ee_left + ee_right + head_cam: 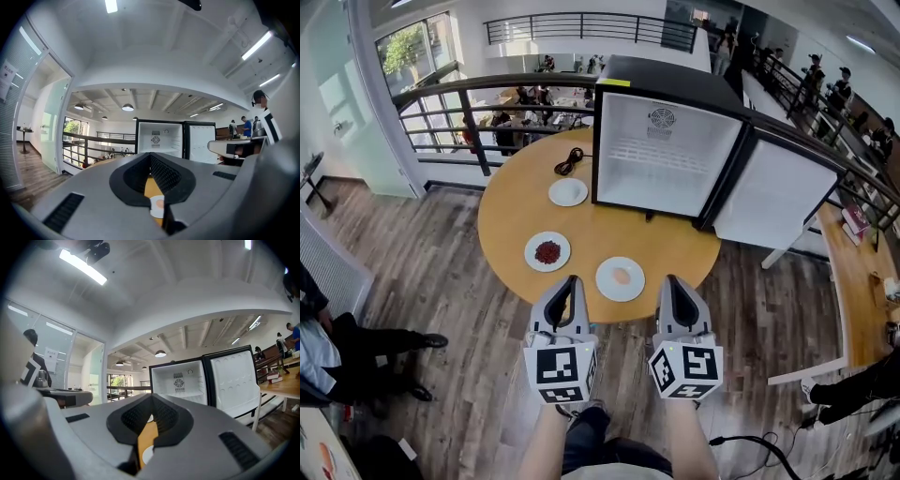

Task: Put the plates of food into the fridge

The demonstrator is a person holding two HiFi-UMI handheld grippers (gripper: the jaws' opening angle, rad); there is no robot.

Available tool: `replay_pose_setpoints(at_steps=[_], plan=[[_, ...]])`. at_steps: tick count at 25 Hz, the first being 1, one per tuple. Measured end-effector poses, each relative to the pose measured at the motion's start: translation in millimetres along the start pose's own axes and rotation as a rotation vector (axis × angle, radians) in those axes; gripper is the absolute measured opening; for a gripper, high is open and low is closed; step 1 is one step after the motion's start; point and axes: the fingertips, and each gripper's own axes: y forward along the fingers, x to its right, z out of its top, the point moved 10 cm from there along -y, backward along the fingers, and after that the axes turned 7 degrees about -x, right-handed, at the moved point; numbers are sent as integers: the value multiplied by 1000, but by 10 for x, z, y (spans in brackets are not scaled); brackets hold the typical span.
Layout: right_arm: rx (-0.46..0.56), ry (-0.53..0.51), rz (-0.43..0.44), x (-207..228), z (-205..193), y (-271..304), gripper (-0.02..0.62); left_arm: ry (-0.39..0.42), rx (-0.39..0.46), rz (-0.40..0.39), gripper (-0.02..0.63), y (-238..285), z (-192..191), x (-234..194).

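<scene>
Hovering side by side off the bench (511, 217) edge farthest from the fridge (666, 155), the left gripper (573, 281) and the right gripper (672, 279) both point toward the fridge. Each has its fingers (165, 176) clenched tip to tip on nothing, and each gripper view shows only a strip of the wooden top through the slit under the closed tips. A plate with a pale orange piece (620, 278) lies between the two gripper tips, the farthest of the three plates from the fridge. A plate of red food (547, 251) sits somewhat closer to the fridge and off toward its left. The third plate (568, 192), white with something small and pale on it that is too small to tell, lies just beside the fridge's front left corner. A coiled black cable (569, 161) rests on the bench along the fridge's left side. The fridge itself stands on the bench with its white inside facing the grippers and its door (773, 192) swung wide to its right. Behind the fridge runs a dark railing (487, 89), with several people beyond it. Well away from the fridge, at the head view's left edge, a person's dark shoes (420, 342) rest on the wooden floor (441, 281).
</scene>
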Motion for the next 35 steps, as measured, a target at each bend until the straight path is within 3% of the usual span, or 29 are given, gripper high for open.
replay_pose_setpoints(at_steps=[16, 35], plan=[[-10, -8, -39, 102, 28, 490, 12, 9, -10, -44, 8, 590, 64, -167], [-43, 9, 12, 639, 13, 1276, 12, -18, -58, 31, 8, 1398, 22, -105]])
